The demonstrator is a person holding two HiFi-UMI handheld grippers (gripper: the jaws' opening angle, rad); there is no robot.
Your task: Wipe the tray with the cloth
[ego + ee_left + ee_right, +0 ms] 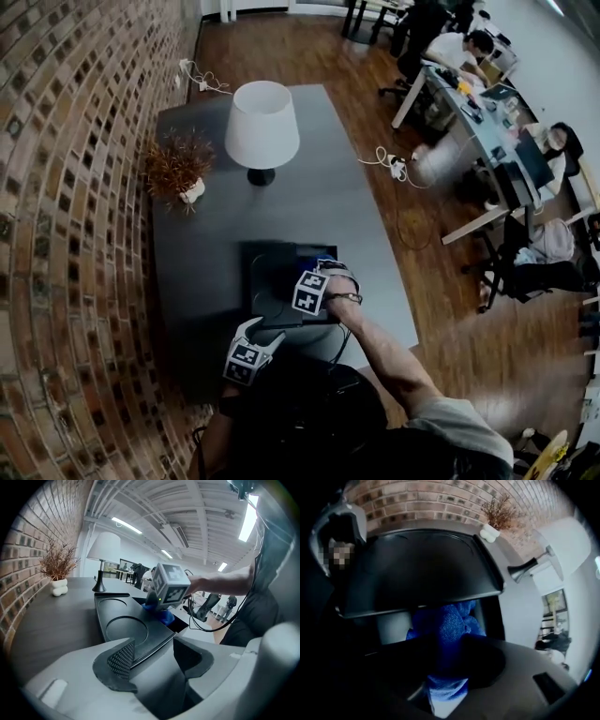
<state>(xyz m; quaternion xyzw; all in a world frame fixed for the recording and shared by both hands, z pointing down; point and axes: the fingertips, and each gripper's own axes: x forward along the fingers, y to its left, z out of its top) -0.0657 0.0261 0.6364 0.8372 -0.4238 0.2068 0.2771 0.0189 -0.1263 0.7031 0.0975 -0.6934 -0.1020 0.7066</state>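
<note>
Along the brick wall: a long dark table (pixel 375 234), with lamp (pixel 262 127) and plant (pixel 178 167) at the far end, out of the way of the work.
Near end, from above: a black tray (pixel 277 267) lies flat, with both tools on it.
Near edge: the left gripper (pixel 262 333) is set there.
Right rim: the right gripper (pixel 323 279) comes down from above.
Left gripper view, hold: jaws clamped across the tray's near corner, one ribbed pad on top. I'd say this anchors the tray against sliding.
Same view, cloth (pixel 164 616): blue, bunched under the right gripper at the tray's right edge.
Right gripper view, hold: jaws pinched on the cloth, aimed steeply down, which suits rubbing.
Stage: wiping under way at the rim, I judge.
</note>
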